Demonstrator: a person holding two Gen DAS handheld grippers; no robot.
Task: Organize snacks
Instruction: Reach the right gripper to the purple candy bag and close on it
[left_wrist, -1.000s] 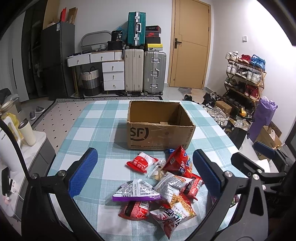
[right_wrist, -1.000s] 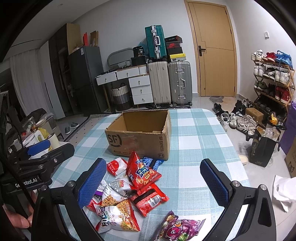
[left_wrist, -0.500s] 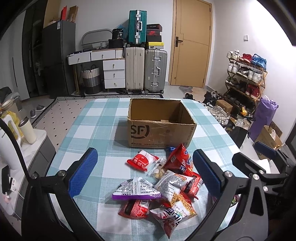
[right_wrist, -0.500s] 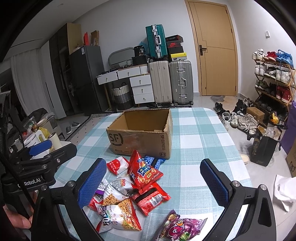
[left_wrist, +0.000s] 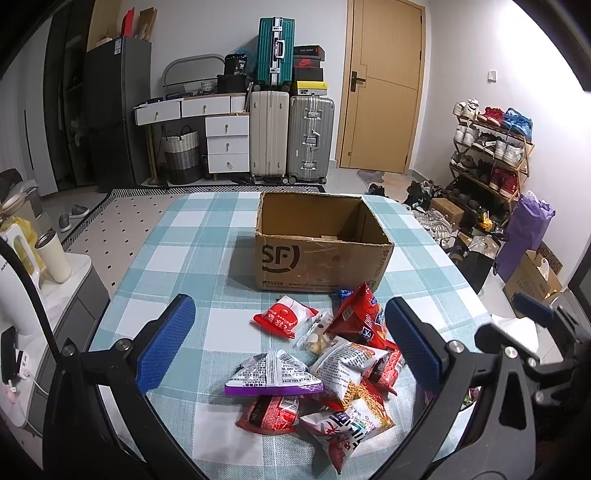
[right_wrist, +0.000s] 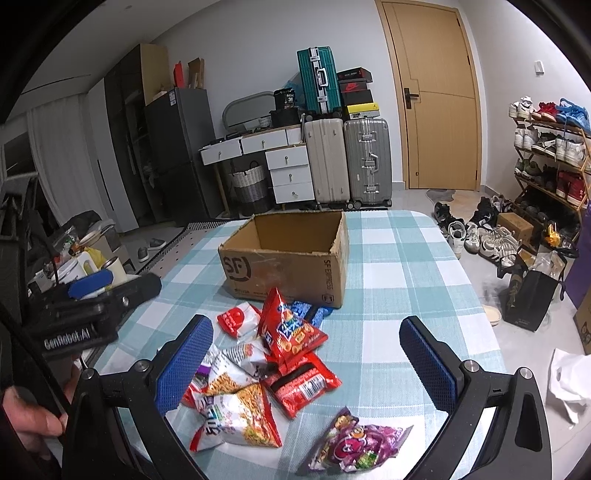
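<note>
The open brown cardboard box (left_wrist: 321, 245) printed "SF" stands mid-table on the teal-and-white checked tablecloth (left_wrist: 177, 258); its floor is only partly visible, and whether it holds anything cannot be told. The heap of snack packets (left_wrist: 325, 365) lies just in front of the box, overlapping so that lower packets are half hidden; the blue packet (right_wrist: 308, 312) shows only a corner behind the tall red crisp bag (right_wrist: 286, 332). A purple candy bag (right_wrist: 354, 443) lies apart from the heap, nearer the right wrist camera and partly cut off by the right tool frame. The left gripper (left_wrist: 286, 339) hovers above the heap, its blue pads spread wide and empty. The right gripper (right_wrist: 306, 362) is likewise spread and empty. Bare cloth lies to the right of the box and heap, up to the table's right edge. Compared with half a second ago, both views sit slightly closer to the heap; the packets lie unchanged.
</note>
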